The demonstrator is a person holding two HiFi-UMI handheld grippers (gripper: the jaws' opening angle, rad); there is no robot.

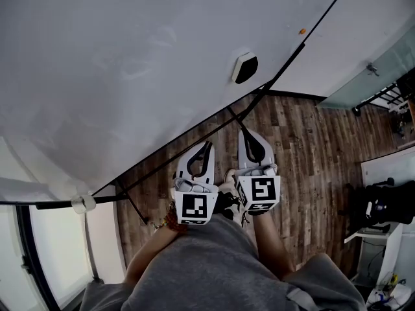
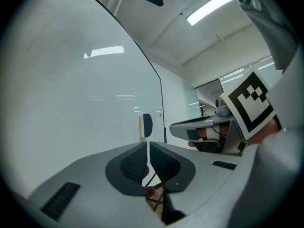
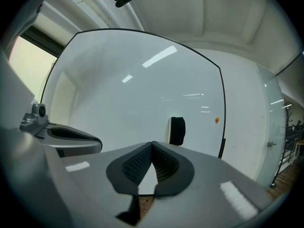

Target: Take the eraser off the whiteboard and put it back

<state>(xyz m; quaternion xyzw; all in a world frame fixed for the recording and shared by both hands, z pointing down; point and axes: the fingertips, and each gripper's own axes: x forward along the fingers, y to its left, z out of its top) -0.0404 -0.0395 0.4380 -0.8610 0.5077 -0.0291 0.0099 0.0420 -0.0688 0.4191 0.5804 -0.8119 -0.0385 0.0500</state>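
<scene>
Left tongs (image 2: 148,145) and right tongs (image 3: 153,145) clenched, empty. Eraser (image 1: 245,68) stuck on whiteboard (image 1: 130,76), upper centre of frame. Fits before removal or after return.

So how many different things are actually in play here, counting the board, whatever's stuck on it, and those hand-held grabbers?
whiteboard: 1
eraser, stuck on the board: 1
small orange dot on the board: 1
hand-held grippers: 2, the left gripper and the right gripper, both with jaws closed and empty
Total: 5
</scene>
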